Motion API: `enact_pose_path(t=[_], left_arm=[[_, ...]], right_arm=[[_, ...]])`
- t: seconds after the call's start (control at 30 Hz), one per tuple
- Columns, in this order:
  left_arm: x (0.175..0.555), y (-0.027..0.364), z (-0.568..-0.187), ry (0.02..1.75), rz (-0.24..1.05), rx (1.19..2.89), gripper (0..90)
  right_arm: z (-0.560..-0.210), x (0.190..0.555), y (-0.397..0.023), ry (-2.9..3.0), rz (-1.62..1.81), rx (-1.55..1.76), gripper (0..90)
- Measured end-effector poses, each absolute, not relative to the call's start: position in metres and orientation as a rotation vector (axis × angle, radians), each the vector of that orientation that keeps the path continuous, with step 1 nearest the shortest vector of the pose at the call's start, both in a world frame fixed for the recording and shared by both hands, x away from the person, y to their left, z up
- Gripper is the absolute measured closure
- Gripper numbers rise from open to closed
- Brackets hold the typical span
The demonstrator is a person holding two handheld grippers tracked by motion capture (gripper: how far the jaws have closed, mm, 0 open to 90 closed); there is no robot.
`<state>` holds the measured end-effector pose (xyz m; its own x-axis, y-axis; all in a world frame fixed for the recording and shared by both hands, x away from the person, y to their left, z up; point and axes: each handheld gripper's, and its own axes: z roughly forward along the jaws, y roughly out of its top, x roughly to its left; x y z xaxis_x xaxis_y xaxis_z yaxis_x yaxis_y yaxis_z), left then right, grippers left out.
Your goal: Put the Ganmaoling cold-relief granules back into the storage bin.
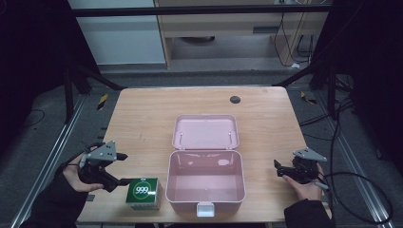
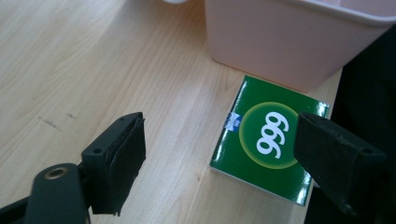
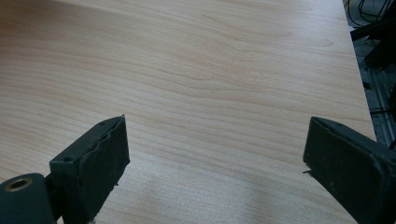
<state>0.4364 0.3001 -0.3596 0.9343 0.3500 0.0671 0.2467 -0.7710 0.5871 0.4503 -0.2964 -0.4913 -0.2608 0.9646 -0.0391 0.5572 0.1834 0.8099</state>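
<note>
Nearest the high camera, at the table's front edge, sits the green box (image 1: 144, 194) printed with "999", lying flat just beside the front left corner of the open pink case (image 1: 205, 183) (whether the 2 touch cannot be told). The left gripper (image 1: 124, 168) hovers close at the box's 10 o'clock, its jaws spread wide and holding nothing. From the left gripper view the green box (image 2: 268, 147) lies ahead toward 2 o'clock, nearer the right-hand jaw than the other, with the case wall (image 2: 289, 42) right behind it. The right gripper (image 1: 277, 168) waits well apart at the case's 3 o'clock, jaws also wide apart over bare table (image 3: 210, 93).

The step in hand looks like a reach for the box, probably to place it in the case. To do it well, the left gripper should shift toward the box until it is centred between the jaws, then come down so 1 jaw slips into the narrow space on the case side without nudging the case. Closing across the box's 2 short flat sides, low and square, should keep the glossy carton from twisting or sliding toward the table edge.
</note>
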Motion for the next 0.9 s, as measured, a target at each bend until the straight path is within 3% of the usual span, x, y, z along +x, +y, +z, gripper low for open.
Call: enact_pose_path(t=[0.9], left_arm=[[0.43,0.271,-0.387,0.274,0.102,2.627,7.3]], right_arm=[[-0.495,0.451,-0.296,1.928,0.928,1.43,5.0]])
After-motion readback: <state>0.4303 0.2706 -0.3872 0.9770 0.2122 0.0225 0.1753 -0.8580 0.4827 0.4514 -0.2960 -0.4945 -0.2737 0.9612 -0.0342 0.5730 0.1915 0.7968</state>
